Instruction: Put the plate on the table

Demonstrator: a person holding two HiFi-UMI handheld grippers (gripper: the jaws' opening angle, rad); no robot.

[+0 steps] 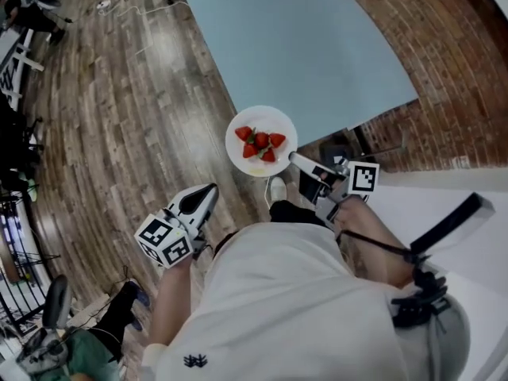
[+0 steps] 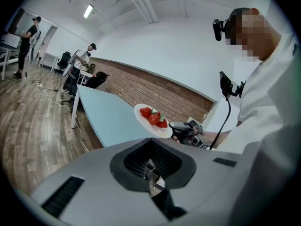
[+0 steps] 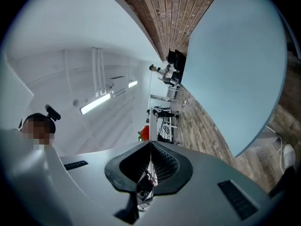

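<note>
Short of the table, the left tongs sit closed and empty, while the right tongs pinch the rim of the white plate of strawberries, held in the air just off the table's near edge.

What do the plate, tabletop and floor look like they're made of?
Plate: white, smooth, thin rim; likely ceramic or melamine, can't tell which.
Tabletop: flat pale blue, matte, uniform; probably laminate or painted board.
Floor: brown planks with grain and slight sheen; wood or wood-look laminate.
</note>
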